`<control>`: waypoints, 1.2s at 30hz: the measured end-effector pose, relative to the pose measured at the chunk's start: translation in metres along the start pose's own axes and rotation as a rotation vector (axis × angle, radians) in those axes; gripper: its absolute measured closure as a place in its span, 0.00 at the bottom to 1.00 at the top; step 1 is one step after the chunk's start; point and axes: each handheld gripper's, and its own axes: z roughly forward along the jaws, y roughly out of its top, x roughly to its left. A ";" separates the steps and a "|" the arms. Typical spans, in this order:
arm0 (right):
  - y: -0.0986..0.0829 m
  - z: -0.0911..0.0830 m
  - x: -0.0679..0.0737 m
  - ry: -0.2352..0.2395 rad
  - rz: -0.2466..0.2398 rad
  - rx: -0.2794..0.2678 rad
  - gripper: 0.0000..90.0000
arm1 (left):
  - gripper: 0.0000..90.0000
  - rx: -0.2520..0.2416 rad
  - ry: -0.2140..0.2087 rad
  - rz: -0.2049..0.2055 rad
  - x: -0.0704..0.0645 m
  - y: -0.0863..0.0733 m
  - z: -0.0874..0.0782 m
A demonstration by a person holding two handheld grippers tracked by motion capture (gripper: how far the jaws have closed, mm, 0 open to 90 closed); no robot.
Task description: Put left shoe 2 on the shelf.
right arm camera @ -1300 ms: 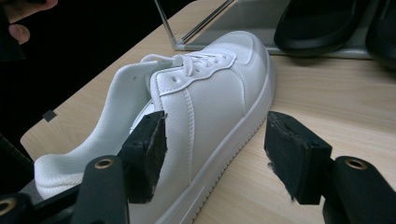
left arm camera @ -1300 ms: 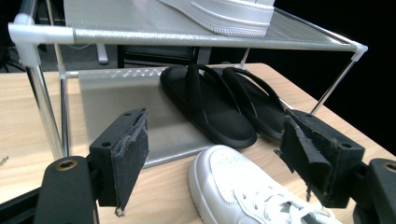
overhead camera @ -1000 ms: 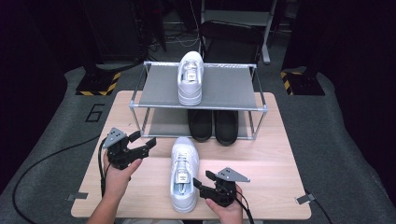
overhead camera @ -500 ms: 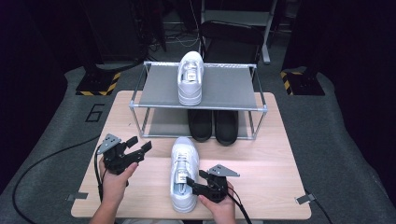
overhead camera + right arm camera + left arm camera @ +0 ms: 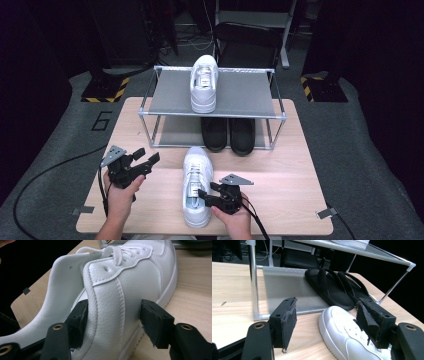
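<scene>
Straddling sneaker (image 5: 120,302) collar, right claw (image 5: 113,322) agape

**Open jaws face a white sneaker and a low shelf**

The left gripper (image 5: 325,327) holds its two black jaws wide apart, their worn foam pads (image 5: 288,323) facing each other with nothing between them. Just beyond, the rounded toe of a white leather sneaker (image 5: 345,336) rests on the pale wooden table (image 5: 232,302), partly behind the right-hand jaw. Farther back, a pair of black rubber sandals (image 5: 334,288) lies on the grey lower shelf of a metal-framed rack (image 5: 253,282).
</scene>
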 end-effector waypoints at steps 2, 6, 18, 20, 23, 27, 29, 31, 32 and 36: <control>0.002 -0.002 0.001 -0.010 -0.014 0.007 0.51 | 0.36 0.002 0.001 -0.004 0.001 0.000 -0.001; 0.006 -0.010 -0.003 -0.060 -0.040 -0.015 0.69 | 0.36 -0.004 0.000 -0.011 0.003 0.001 -0.002; 0.012 -0.014 -0.019 -0.032 -0.025 -0.008 0.68 | 0.37 -0.008 0.004 -0.019 0.006 0.000 -0.002; 0.012 -0.013 -0.021 -0.022 -0.027 -0.001 0.70 | 0.38 -0.012 0.004 -0.020 0.006 -0.001 -0.002; 0.012 -0.015 -0.016 -0.064 -0.093 -0.013 0.79 | 0.38 -0.011 0.006 -0.023 0.006 -0.002 -0.002; 0.011 -0.018 -0.017 -0.089 -0.089 -0.034 0.85 | 0.39 -0.009 0.006 -0.024 0.007 -0.002 -0.003; 0.011 -0.020 -0.018 -0.097 -0.087 -0.041 0.87 | 0.39 -0.015 0.008 -0.025 0.008 -0.002 -0.003; 0.011 -0.021 -0.018 -0.101 -0.088 -0.044 0.87 | 0.39 -0.015 0.010 -0.030 0.009 -0.002 -0.004; 0.010 -0.021 -0.017 -0.110 -0.090 -0.051 0.88 | 0.39 -0.020 0.012 -0.030 0.010 -0.002 -0.005; 0.009 -0.025 -0.017 -0.154 -0.104 -0.058 0.88 | 0.40 -0.018 0.015 -0.036 0.012 -0.002 -0.007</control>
